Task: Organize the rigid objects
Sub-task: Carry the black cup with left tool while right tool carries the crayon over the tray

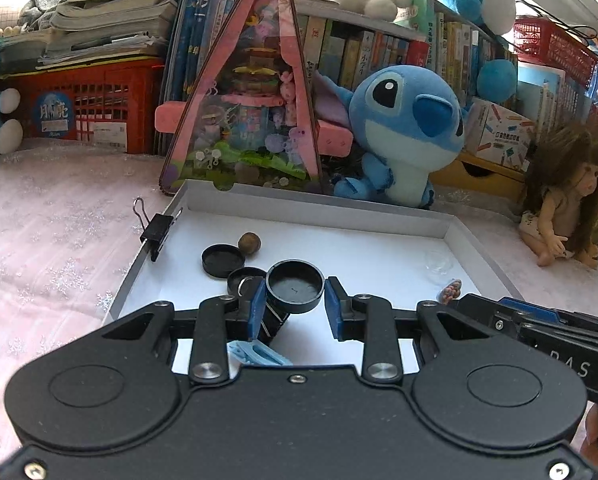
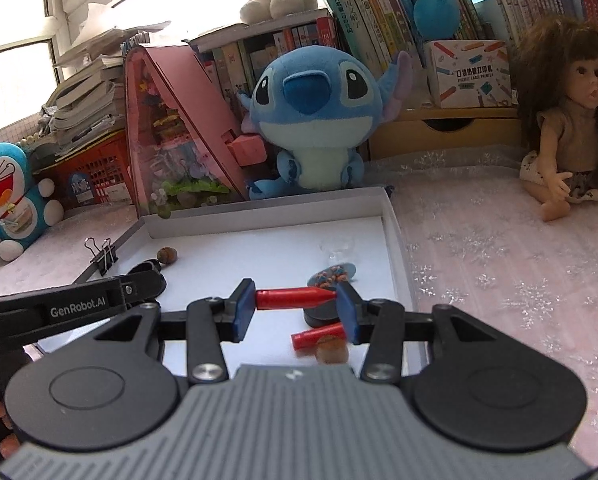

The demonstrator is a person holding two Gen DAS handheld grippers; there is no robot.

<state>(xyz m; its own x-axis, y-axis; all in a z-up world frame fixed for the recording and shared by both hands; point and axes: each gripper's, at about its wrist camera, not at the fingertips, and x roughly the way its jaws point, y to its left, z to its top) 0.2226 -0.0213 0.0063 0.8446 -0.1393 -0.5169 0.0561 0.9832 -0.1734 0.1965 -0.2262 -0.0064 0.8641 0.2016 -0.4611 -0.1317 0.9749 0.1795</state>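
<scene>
A shallow white tray (image 1: 479, 248) sits on the pink snowflake-patterned bench (image 1: 51, 240); its raised rim bounds the things inside, and broad bare cloth lies to the left of the left rim and to the right of the right one; beyond the far rim the way is blocked by a pink triangular dollhouse (image 1: 251, 112) and a blue plush toy (image 1: 403, 132), both close against that edge.

A black binder clip (image 1: 157, 232) grips the tray's left rim; just inside it lie a black lid (image 1: 223, 260) and a brown nut (image 1: 250, 243), with a second black lid (image 1: 245, 280) nearer.

The left hand-held gripper (image 1: 295, 308) hangs over the tray's near-left part, its blue pads (image 1: 257, 308) clamped on a black round container (image 1: 295, 286), whose open mouth tilts toward the camera; a pale blue clip (image 1: 259, 354) lies beneath, near the front edge.

The tray's middle floor is bare white; a clear small cup (image 2: 337, 250) and a speckled oval piece (image 2: 333, 274) rest toward the right rim.

The right hand-held gripper (image 2: 297, 306) stands over the near-right part, jaws pressed on the two ends of a red crayon (image 2: 295, 298) held crosswise; below it lie another red crayon (image 2: 317, 338), a second brown nut (image 2: 331, 352) and a dark round piece (image 2: 321, 314), close to the right rim; a doll (image 2: 567, 128) sits far right on the bench, well clear of the tray.
</scene>
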